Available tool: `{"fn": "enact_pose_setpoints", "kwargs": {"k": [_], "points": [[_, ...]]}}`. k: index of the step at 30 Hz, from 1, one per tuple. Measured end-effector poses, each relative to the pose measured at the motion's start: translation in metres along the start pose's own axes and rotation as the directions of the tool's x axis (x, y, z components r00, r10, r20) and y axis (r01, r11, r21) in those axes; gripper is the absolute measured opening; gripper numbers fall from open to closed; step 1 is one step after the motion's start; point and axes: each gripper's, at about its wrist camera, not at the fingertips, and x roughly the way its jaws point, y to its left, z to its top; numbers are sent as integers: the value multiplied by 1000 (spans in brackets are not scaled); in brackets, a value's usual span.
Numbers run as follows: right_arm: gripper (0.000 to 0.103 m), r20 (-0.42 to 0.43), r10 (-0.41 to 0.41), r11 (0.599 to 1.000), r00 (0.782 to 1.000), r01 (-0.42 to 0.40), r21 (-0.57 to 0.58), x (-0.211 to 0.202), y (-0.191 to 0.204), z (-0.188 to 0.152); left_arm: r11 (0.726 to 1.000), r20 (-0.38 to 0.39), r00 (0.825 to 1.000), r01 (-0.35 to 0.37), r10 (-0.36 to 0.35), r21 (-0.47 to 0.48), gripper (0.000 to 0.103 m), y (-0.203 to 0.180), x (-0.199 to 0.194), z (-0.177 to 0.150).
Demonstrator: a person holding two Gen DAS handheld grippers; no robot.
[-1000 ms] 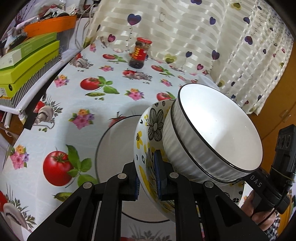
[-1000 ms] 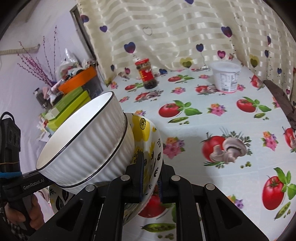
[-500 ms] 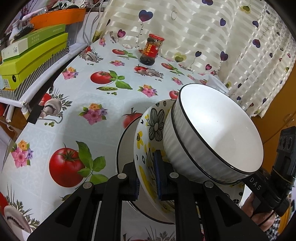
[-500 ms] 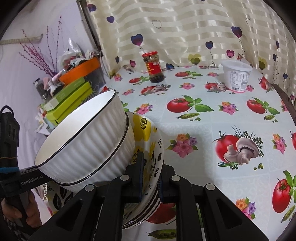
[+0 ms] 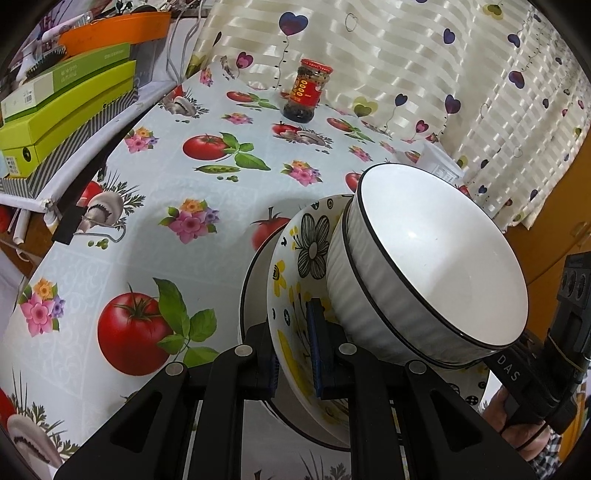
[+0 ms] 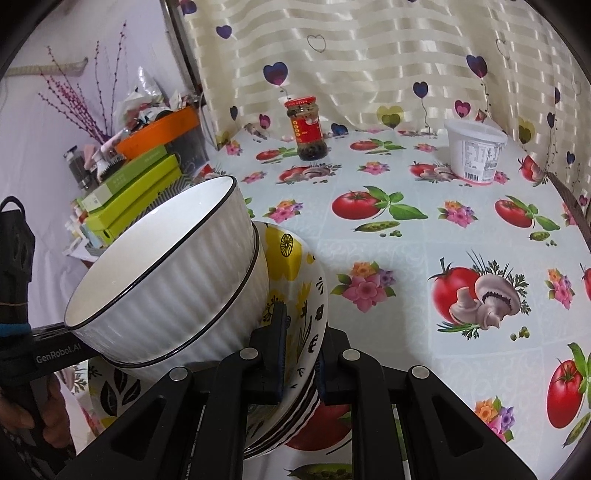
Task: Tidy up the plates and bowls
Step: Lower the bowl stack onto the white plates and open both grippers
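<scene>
The landmark here is the floral bowl (image 5: 295,295), patterned with yellow and black flowers, which both grippers hold by opposite sides of its rim. The left gripper (image 5: 293,354) has its blue-padded fingers (image 5: 314,350) pressed together on the bowl's near rim, one pad inside the wall and one outside. The right gripper (image 6: 301,354) is likewise clamped on the floral bowl's rim (image 6: 306,295) from the other side, its fingers (image 6: 279,343) pinching the wall between them. Nested inside the floral bowl sit two ribbed white bowls with black rims, the upper white bowl (image 5: 436,266) stacked in the lower white bowl (image 6: 207,332); the stack is tilted. Directly under the floral bowl lies a white plate (image 5: 255,295) with a dark edge, on the tablecloth (image 5: 166,258) printed with tomatoes, flowers and mushrooms; in the right wrist view several stacked rims show beneath the floral bowl, and whether it touches them cannot be told. Well beyond the floral bowl, near the heart-patterned curtain (image 6: 369,55), stand a red-labelled jar (image 6: 306,129) and a white plastic tub (image 6: 476,151). To the left of the floral bowl, off the table's edge, green boxes (image 5: 66,99) are piled under an orange basin (image 5: 118,29).
</scene>
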Motion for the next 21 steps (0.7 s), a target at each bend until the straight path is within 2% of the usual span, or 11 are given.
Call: {"fn": "enact_pose_setpoints", "kwargs": {"k": [21], "points": [[17,1,-43,997,999,43,-59,2,1,-7,1000,39,999,-16,15,21,15,-1,-3,1]]}}
